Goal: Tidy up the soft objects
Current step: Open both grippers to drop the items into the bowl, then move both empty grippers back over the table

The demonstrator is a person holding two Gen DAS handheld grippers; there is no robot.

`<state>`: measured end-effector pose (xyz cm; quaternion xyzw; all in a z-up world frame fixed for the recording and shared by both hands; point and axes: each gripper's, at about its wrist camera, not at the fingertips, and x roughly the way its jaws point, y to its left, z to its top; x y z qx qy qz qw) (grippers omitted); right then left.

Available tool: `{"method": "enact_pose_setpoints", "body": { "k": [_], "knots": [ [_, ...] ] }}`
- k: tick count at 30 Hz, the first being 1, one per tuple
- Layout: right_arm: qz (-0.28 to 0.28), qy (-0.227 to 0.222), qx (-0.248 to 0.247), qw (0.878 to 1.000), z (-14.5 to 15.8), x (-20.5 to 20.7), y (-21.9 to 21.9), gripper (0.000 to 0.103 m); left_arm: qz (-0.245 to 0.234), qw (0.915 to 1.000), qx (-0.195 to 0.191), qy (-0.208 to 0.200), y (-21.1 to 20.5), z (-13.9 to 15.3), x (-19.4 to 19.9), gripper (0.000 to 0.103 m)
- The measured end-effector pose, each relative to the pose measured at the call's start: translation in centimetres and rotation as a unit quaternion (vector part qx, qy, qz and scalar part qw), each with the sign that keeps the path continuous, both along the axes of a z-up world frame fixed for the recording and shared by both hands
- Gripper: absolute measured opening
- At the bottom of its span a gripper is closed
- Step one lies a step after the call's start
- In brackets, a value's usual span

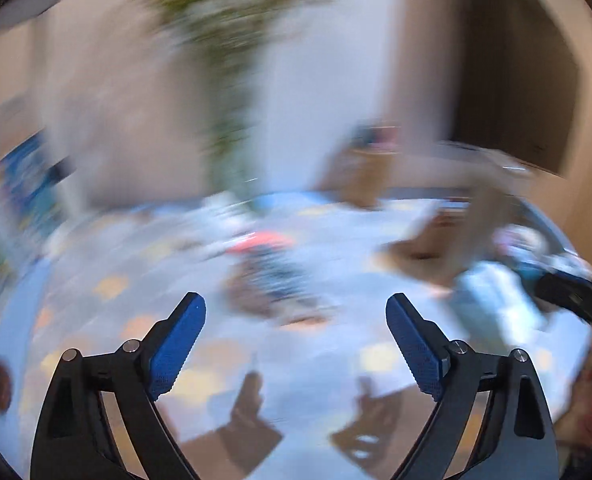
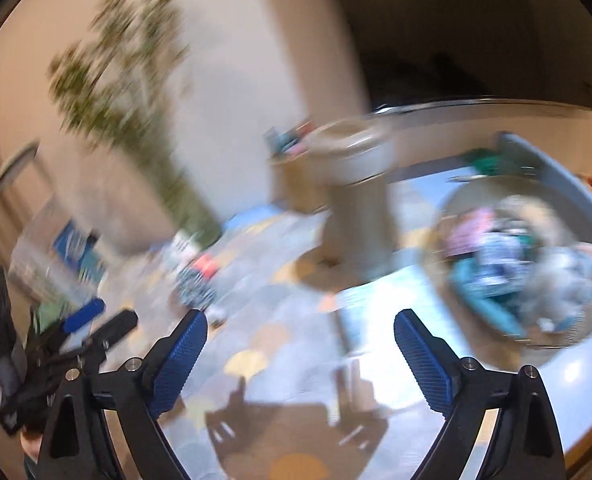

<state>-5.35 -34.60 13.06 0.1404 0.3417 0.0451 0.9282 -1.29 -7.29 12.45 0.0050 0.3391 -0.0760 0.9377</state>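
Two black hand-held grippers with blue ribbed pads: the left hand-held gripper point(image 1: 296, 316) and the right hand-held gripper point(image 2: 301, 332). One round pale blue surface point(image 2: 568, 376) with yellow and orange dots. One round wire basket point(image 2: 552, 344) filled with soft cloth items too blurred to count. One dark patterned cloth heap point(image 1: 274, 276) with a red piece on it. One green-leaved plant point(image 2: 128, 80). One beige pedestal stand point(image 2: 356, 200).

Left hand-held gripper point(image 1: 296, 312) spread wide and empty above a blurred pale-blue patterned cloth point(image 1: 136, 264) strewn with soft items point(image 1: 272, 272)
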Motion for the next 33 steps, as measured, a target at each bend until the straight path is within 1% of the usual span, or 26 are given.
{"method": "enact_pose_setpoints", "body": {
  "k": [2, 4, 5, 8, 11, 13, 14, 15, 16, 17, 18, 20, 23, 26, 29, 33],
  "knots": [
    [0.029, 0.012, -0.023, 0.999, -1.3, 1.3, 2.9, 0.095, 0.047, 0.9988, -0.004, 0.015, 3.7, -1.8, 0.6, 0.091],
    [0.051, 0.029, -0.045, 0.997, -3.3, 2.5, 5.6, 0.095, 0.073, 0.9972, -0.005, 0.015, 6.0, -3.1, 0.7, 0.091],
    [0.058, 0.038, -0.053, 0.996, -4.2, 3.2, 6.6, 0.095, 0.085, 0.9962, 0.003, 0.018, 7.0, -3.9, 0.7, 0.091],
    [0.079, 0.06, -0.06, 0.993, -6.9, 5.1, 8.9, 0.095, 0.099, 0.9943, 0.023, 0.033, 8.2, -5.8, 1.1, 0.091],
    [0.083, 0.075, -0.059, 0.992, -9.2, 6.6, 10.3, 0.095, 0.102, 0.9931, 0.037, 0.046, 8.5, -7.6, 1.8, 0.091],
    [0.081, 0.078, -0.059, 0.992, -10.6, 7.2, 10.9, 0.095, 0.106, 0.9917, 0.061, 0.041, 8.5, -8.8, 1.8, 0.092],
    [0.077, 0.078, -0.061, 0.992, -11.2, 7.4, 10.9, 0.095, 0.108, 0.9898, 0.082, 0.045, 8.2, -9.8, 2.0, 0.091],
    [0.072, 0.076, -0.065, 0.992, -11.9, 7.5, 10.8, 0.095, 0.107, 0.9878, 0.089, 0.07, 8.0, -10.4, 2.5, 0.091],
    [0.066, 0.075, -0.072, 0.992, -12.8, 7.5, 10.7, 0.095, 0.096, 0.9881, 0.085, 0.084, 7.9, -10.7, 2.8, 0.091],
    [0.058, 0.083, -0.075, 0.992, -13.3, 7.6, 10.5, 0.095, 0.089, 0.9892, 0.081, 0.083, 7.8, -10.7, 2.8, 0.091],
    [0.05, 0.102, -0.073, 0.991, -13.6, 8.0, 10.4, 0.095, 0.087, 0.9895, 0.086, 0.077, 7.6, -10.6, 2.6, 0.091],
    [0.045, 0.084, -0.086, 0.992, -13.1, 7.7, 10.6, 0.095, 0.083, 0.9897, 0.092, 0.072, 7.3, -10.7, 2.4, 0.091],
    [0.055, 0.093, -0.108, 0.988, -13.5, 8.0, 11.5, 0.095, 0.084, 0.9898, 0.088, 0.074, 7.4, -10.7, 2.5, 0.091],
    [0.057, 0.101, -0.148, 0.982, -13.8, 8.2, 12.7, 0.096, 0.091, 0.9899, 0.082, 0.071, 7.7, -10.6, 2.4, 0.092],
    [0.062, 0.095, -0.157, 0.981, -13.8, 7.9, 12.9, 0.097, 0.108, 0.9879, 0.088, 0.068, 7.9, -10.6, 2.6, 0.091],
    [0.059, 0.1, -0.149, 0.982, -13.9, 8.1, 12.5, 0.1, 0.107, 0.9886, 0.079, 0.07, 8.2, -10.6, 2.6, 0.091]
  ]
}}
